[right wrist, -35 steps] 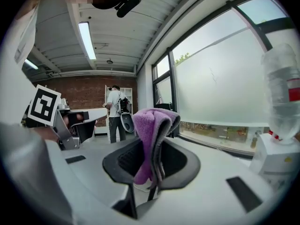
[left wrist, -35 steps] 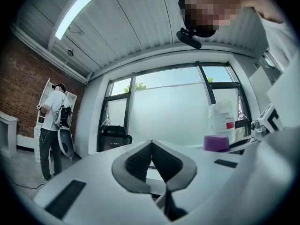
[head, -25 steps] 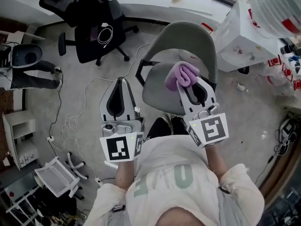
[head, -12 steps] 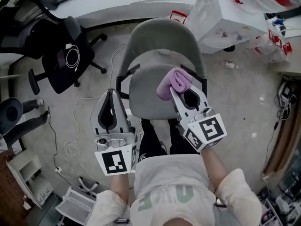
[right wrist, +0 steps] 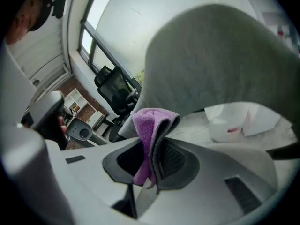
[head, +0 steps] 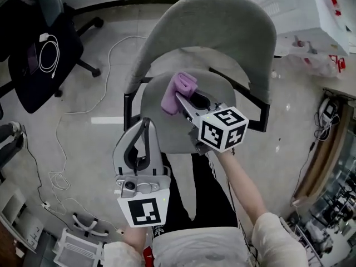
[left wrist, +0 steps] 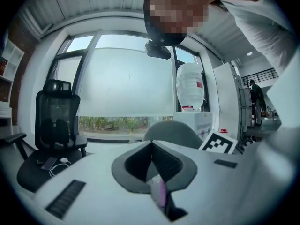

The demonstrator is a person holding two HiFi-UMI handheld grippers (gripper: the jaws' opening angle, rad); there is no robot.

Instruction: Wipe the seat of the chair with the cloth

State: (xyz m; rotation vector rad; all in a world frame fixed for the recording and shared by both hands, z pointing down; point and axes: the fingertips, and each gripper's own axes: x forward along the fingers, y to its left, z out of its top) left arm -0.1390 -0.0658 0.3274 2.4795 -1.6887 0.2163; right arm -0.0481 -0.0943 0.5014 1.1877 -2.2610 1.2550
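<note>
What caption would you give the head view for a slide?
Right gripper clamps a folded purple cloth over the grey chair seat; left gripper hangs shut beside it.

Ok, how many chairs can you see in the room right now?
2. The grey chair is at the middle of the head view. The black office chair stands on the floor at that view's upper left. Others may be out of frame.

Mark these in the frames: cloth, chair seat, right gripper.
cloth [head: 177,90]: head view, on the bunched purple fold.
chair seat [head: 173,131]: head view, on bare grey pad near the front edge.
right gripper [head: 183,100]: head view, at the tips of its fingers, clamped on the cloth.
</note>
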